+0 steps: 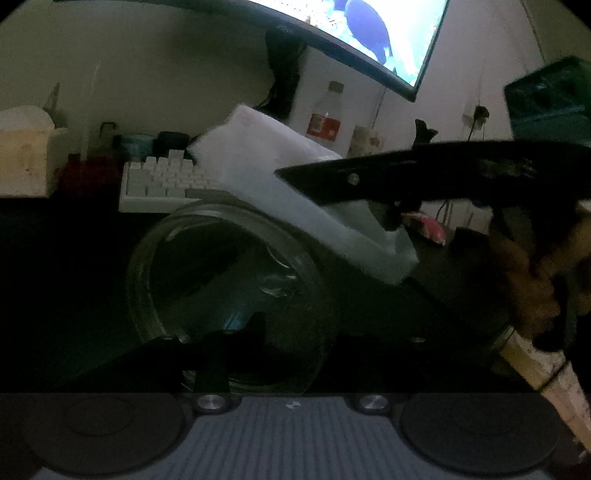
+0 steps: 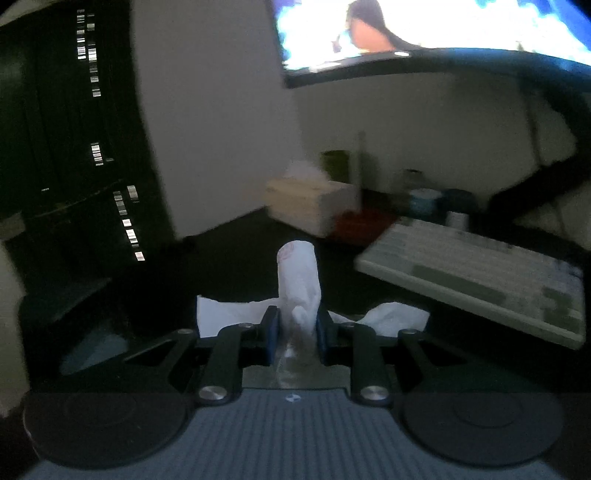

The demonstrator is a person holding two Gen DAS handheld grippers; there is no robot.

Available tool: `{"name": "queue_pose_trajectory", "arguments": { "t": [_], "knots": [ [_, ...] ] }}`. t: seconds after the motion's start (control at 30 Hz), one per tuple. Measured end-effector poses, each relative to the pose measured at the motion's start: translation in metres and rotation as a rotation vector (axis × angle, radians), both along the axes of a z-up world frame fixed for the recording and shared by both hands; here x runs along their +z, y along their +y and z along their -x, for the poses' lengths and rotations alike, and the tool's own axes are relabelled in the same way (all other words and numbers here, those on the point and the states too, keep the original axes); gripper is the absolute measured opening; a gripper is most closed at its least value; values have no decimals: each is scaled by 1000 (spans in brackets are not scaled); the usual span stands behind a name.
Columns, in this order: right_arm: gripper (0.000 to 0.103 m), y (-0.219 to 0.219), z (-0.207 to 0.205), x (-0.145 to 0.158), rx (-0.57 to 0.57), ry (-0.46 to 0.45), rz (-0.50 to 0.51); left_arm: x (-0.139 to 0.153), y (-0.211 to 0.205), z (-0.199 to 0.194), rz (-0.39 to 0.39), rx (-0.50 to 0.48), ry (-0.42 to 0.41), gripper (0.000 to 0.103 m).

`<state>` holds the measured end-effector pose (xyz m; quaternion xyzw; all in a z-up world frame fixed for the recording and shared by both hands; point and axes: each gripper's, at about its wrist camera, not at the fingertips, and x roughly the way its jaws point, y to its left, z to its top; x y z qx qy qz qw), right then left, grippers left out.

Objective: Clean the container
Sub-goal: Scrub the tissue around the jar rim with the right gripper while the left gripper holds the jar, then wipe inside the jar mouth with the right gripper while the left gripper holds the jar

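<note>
A clear glass jar [image 1: 229, 295] is held tilted in my left gripper [image 1: 258, 354], mouth facing the camera; the dark fingers close around its lower wall. My right gripper [image 1: 369, 199] reaches in from the right, shut on a white tissue [image 1: 295, 199] that hangs just above the jar's upper rim. In the right wrist view my right gripper [image 2: 295, 332] is shut on the same white tissue [image 2: 299, 280], which sticks up in a roll between the blue pads [image 2: 271, 332] and spreads out to both sides. The jar does not show in that view.
A dark desk carries a white keyboard [image 1: 162, 184], also in the right wrist view [image 2: 476, 280], a tissue box [image 2: 310, 206], a red-labelled bottle [image 1: 325, 118], small jars and a red box [image 2: 362, 225]. A lit monitor [image 1: 373, 33] hangs above. A dark cabinet [image 2: 74, 147] stands left.
</note>
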<state>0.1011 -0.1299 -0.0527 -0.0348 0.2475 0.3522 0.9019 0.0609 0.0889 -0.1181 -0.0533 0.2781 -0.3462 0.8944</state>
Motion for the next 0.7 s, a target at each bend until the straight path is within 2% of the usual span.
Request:
{"name": "queue_pose_trajectory", "arguments": {
  "t": [0.03, 0.17, 0.3, 0.37, 0.53, 0.67, 0.7],
  "knots": [
    [25, 3, 2, 0, 17, -7, 2, -1, 1, -1, 1, 6, -2, 39],
    [25, -4, -15, -2, -38, -12, 19, -3, 8, -4, 26, 18, 10, 42],
    [24, -24, -43, -4, -203, 36, 23, -4, 12, -5, 34, 23, 11, 44],
    [24, -22, -40, -3, -189, 56, 1, -3, 12, -5, 31, 23, 12, 45],
    [24, 5, -5, 4, 12, 38, -5, -3, 11, -7, 24, 33, 10, 48],
    [24, -3, -11, 3, -31, 26, 22, -3, 11, -9, 26, 36, 12, 48],
    [24, -9, -18, 3, -75, 32, 22, -3, 11, -10, 28, 40, 13, 48]
  ]
}}
